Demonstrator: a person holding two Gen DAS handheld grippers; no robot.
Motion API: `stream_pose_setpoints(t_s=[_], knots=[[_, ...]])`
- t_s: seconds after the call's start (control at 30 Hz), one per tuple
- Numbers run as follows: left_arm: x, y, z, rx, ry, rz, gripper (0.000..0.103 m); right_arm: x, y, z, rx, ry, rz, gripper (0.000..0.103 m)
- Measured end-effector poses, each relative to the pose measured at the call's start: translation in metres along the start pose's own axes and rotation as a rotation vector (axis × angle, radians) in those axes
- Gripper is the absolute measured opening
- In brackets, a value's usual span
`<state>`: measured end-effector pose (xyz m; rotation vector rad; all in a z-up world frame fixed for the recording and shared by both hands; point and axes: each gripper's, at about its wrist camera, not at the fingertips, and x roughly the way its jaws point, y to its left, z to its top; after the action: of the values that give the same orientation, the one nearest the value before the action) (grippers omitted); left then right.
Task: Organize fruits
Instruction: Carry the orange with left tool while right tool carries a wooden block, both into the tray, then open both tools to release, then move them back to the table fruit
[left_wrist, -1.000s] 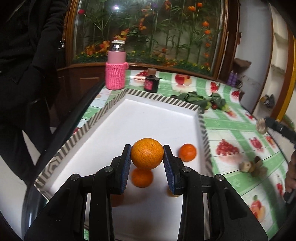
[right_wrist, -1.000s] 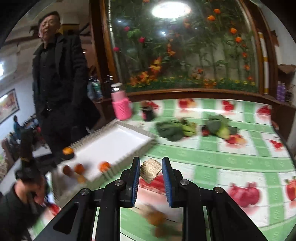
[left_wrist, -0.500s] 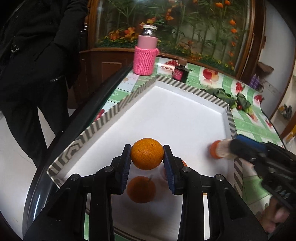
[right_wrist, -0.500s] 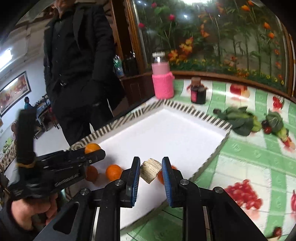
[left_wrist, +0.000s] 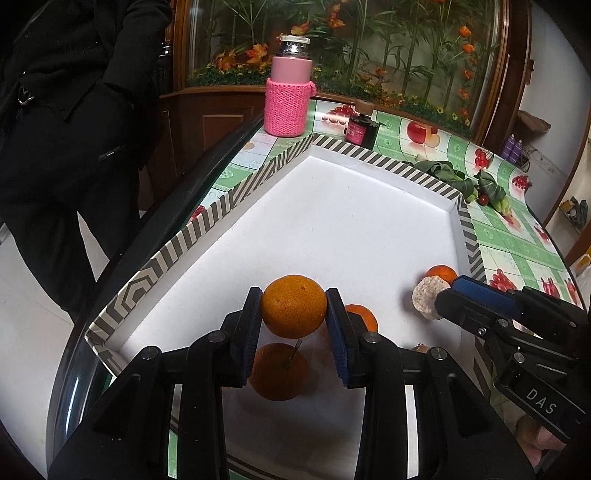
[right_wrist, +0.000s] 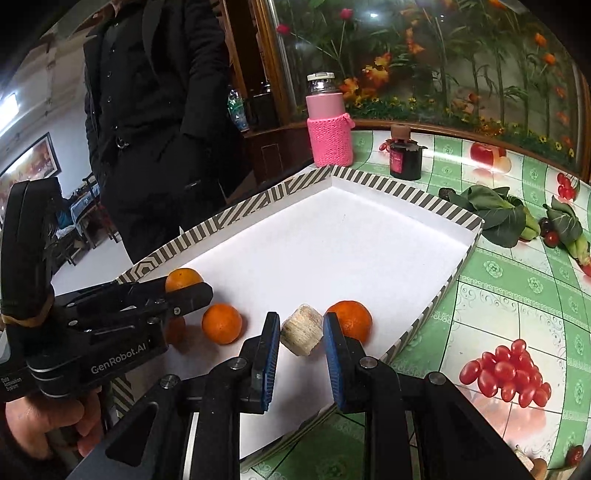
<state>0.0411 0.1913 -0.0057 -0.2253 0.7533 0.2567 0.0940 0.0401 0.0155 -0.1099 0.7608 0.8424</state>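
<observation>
A: Item one, left gripper (left_wrist: 294, 308)?
B: Lower centre of the left wrist view. Blue pads pinch a held orange (left_wrist: 294, 305) on both sides, above the white floor of the tray (left_wrist: 332, 221).

A: Item two, right gripper (right_wrist: 300, 332)?
B: Lower centre of the right wrist view. Jaws closed on a pale beige chunk (right_wrist: 301, 329), rough-surfaced, kind not clear. It sits over the tray's near right part.

A: Loose fruit in the tray?
B: Three oranges. One with a stem (left_wrist: 277, 371) directly below the held orange; a second orange (left_wrist: 360, 317) just right of the left gripper's right finger; a third orange (right_wrist: 349, 319) beside the right gripper, near the right wall.

A: Tray itself?
B: Shallow, white inside, grey-and-white striped rim, on a green fruit-print tablecloth (right_wrist: 517, 295).

A: Other entries?
B: Pink bottle (left_wrist: 290, 88) in a knitted sleeve and a small dark jar (left_wrist: 360, 127), upper centre beyond the tray. Leafy greens (right_wrist: 495, 216) at right. A person in dark clothing (right_wrist: 147, 110), upper left.
</observation>
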Motion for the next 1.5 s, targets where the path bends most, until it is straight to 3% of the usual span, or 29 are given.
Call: stream_pose_setpoints(t_s=[0.3, 0.4, 0.53, 0.63, 0.77, 1.0, 1.17, 1.37, 1.43, 1.5], knots=[[0.003, -0.002, -0.001, 0.006, 0.024, 0.033, 0.036, 0.006, -0.002, 0.0, 0.011, 0.035, 0.02, 0.024], [0.003, -0.001, -0.001, -0.003, 0.025, 0.03, 0.036, 0.005, -0.004, -0.001, 0.035, 0.028, 0.052, 0.034], [0.005, 0.002, 0.0, -0.022, 0.031, 0.026, 0.036, -0.001, -0.001, -0.002, 0.034, -0.002, 0.031, 0.042], [0.002, 0.002, 0.0, -0.029, 0.019, 0.022, 0.047, -0.006, -0.001, -0.001, 0.038, -0.034, 0.019, 0.043], [-0.009, 0.0, 0.001, -0.022, -0.052, 0.023, 0.085, -0.019, 0.002, 0.0, 0.026, -0.114, 0.0, 0.043], [-0.006, -0.003, 0.001, -0.013, -0.047, 0.028, 0.087, -0.049, -0.007, 0.001, 0.055, -0.211, -0.039, 0.043], [-0.013, -0.002, 0.001, -0.018, -0.081, 0.022, 0.087, -0.094, -0.043, -0.009, 0.105, -0.258, -0.06, 0.043], [-0.049, -0.008, 0.002, 0.005, -0.259, -0.09, 0.087, -0.158, -0.104, -0.047, 0.03, -0.286, -0.139, 0.043], [-0.06, -0.014, 0.001, 0.03, -0.317, -0.161, 0.091, -0.172, -0.131, -0.065, 0.019, -0.248, -0.183, 0.043], [-0.059, -0.02, 0.001, 0.047, -0.304, -0.256, 0.102, -0.18, -0.157, -0.082, 0.041, -0.211, -0.214, 0.043]])
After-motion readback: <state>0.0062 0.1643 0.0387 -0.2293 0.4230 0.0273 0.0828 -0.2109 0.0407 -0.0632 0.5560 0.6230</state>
